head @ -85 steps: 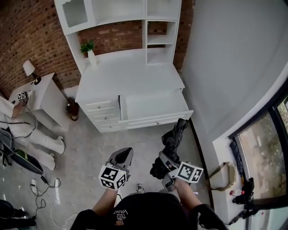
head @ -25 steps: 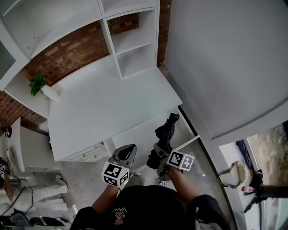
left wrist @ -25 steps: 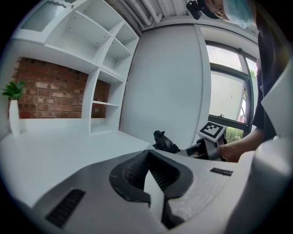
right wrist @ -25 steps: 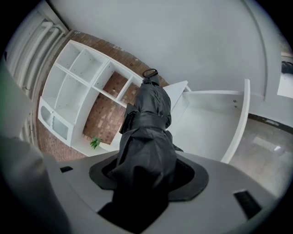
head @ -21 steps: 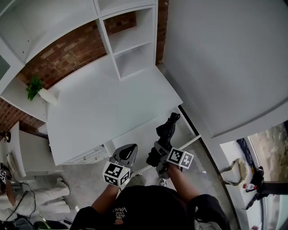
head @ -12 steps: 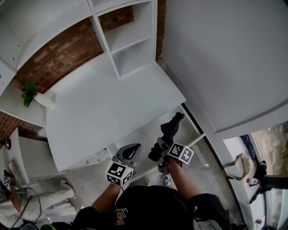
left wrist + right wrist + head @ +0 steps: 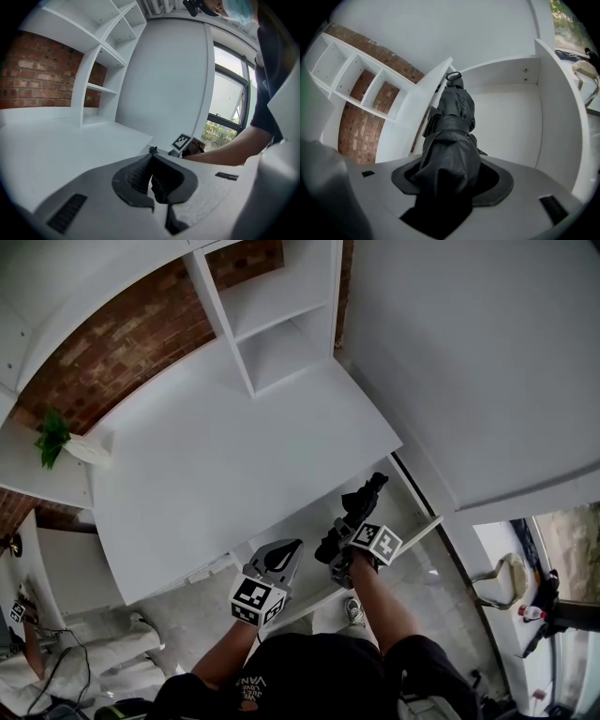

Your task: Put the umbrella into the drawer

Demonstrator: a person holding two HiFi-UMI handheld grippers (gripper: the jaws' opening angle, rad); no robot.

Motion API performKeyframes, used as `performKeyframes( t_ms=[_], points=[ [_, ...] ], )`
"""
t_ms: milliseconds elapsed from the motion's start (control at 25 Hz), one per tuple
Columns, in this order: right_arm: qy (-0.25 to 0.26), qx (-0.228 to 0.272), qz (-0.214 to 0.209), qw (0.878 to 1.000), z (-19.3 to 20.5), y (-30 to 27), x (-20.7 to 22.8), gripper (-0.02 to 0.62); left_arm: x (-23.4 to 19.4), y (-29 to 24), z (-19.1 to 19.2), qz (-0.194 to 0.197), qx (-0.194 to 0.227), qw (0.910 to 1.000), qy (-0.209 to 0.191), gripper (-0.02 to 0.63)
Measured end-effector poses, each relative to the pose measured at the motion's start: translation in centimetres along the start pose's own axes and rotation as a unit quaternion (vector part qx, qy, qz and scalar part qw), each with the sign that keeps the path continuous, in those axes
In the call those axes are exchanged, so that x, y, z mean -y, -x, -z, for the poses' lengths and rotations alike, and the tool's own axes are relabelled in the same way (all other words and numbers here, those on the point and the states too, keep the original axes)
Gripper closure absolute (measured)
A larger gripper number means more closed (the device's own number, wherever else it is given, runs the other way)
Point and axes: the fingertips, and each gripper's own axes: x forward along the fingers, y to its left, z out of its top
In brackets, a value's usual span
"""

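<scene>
Roughly halfway there, by the look of it. The drawer (image 7: 555,108) is open, and the folded black umbrella (image 7: 452,131) hangs over it, far end pointing in toward the back corner beside the desk (image 7: 234,456). It isn't lying in the drawer yet, and it's hard to say whether the tip touches anything. What's left, probably: lower it, let go, maybe push the drawer closed.

The right gripper (image 7: 450,180) is clamped on the near end of the umbrella, with fabric bunched between the jaws and spilling over them. The left gripper (image 7: 152,180) floats just beside it at the desk edge, its jaws pressed together with nothing between them, touching nothing as far as the views show.
</scene>
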Motion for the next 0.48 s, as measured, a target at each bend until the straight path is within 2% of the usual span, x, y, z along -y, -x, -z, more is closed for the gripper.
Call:
performKeyframes(
  t_ms=[160, 480],
  points=[
    [0.005, -0.005, 0.029, 1.0, 0.0, -1.9, 1.1, 0.337, -0.8, -0.5, 0.7, 0.008, -0.007, 0.9999, 0.002, 0.6],
    [0.059, -0.013, 0.09, 0.994, -1.0, -4.1, 3.2, 0.333, -2.2, -2.2, 1.8, 0.024, -0.026, 0.9994, 0.0, 0.6]
  ],
)
